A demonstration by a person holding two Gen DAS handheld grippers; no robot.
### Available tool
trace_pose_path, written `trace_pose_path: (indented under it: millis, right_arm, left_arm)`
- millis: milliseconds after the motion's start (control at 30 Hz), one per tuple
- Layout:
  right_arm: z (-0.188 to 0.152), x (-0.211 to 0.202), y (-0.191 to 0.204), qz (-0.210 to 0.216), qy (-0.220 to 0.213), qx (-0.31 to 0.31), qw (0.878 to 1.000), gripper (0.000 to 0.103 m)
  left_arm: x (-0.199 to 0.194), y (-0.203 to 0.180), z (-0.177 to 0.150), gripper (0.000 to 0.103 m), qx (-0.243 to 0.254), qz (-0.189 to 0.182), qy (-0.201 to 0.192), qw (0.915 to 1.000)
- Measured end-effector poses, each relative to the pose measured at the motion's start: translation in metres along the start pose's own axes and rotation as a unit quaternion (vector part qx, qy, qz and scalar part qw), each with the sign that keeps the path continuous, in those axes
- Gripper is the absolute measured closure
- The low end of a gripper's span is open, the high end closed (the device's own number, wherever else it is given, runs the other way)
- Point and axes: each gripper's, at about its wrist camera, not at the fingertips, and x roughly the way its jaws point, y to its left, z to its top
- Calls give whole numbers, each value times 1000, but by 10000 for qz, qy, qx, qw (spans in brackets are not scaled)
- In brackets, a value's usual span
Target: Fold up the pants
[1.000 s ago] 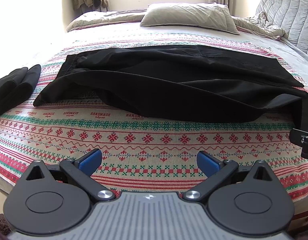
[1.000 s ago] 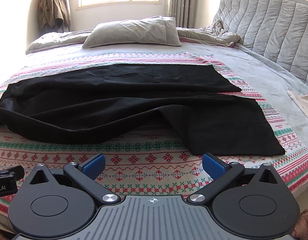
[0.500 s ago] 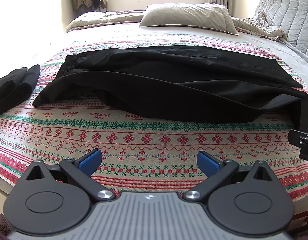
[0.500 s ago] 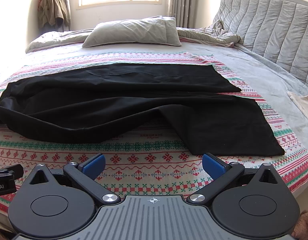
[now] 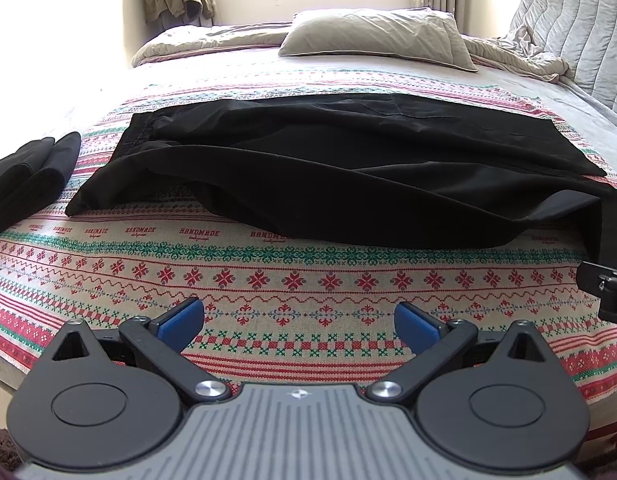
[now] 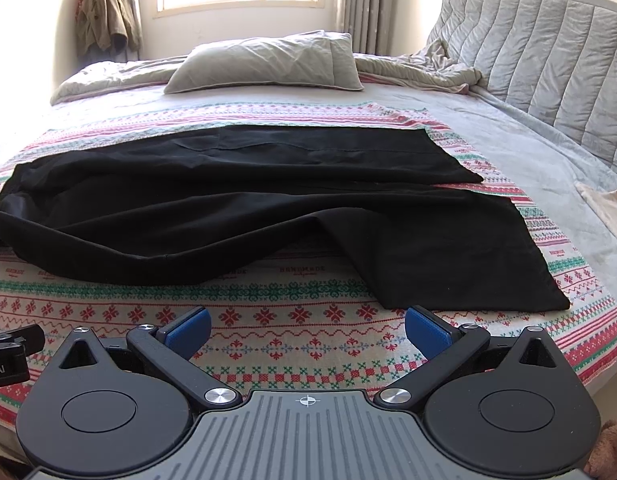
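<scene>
Black pants [image 5: 348, 176] lie spread sideways on the patterned blanket [image 5: 268, 280], waistband to the left, leg ends to the right. In the right wrist view the pants [image 6: 268, 208] have the near leg rumpled, its hem [image 6: 488, 280] near the right. My left gripper [image 5: 299, 320] is open and empty, above the blanket short of the pants' near edge. My right gripper [image 6: 307, 328] is open and empty, just short of the near leg's hem corner. Its edge shows in the left wrist view [image 5: 606, 284].
A folded black garment [image 5: 24, 176] lies at the blanket's left edge. A grey pillow [image 6: 268, 64] and crumpled duvet [image 6: 424, 68] lie at the far side. A padded headboard [image 6: 548, 64] stands on the right. The bed's near edge runs just under both grippers.
Both grippers have stayed open and nearly still. The views have shifted only slightly; the pants have not moved.
</scene>
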Motion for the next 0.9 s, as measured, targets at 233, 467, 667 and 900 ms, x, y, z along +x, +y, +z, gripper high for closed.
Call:
trace_pose_path:
  millis: [233, 467, 667, 900]
  right_arm:
    - [0, 0, 0, -3, 2, -6, 10000, 0]
    - [0, 1, -1, -12, 8, -11, 10000, 0]
    - [-1, 3, -2, -44, 21, -4, 10000, 0]
    - [-2, 2, -3, -77, -8, 8, 10000, 0]
  left_arm:
    - [-1, 1, 0, 0, -7, -11, -24, 10000]
    - [-2, 1, -1, 0, 3, -11, -26, 10000]
    - [-2, 1, -2, 0, 23, -23, -16, 10000]
    - [0, 1, -1, 0, -2, 6, -35, 10000]
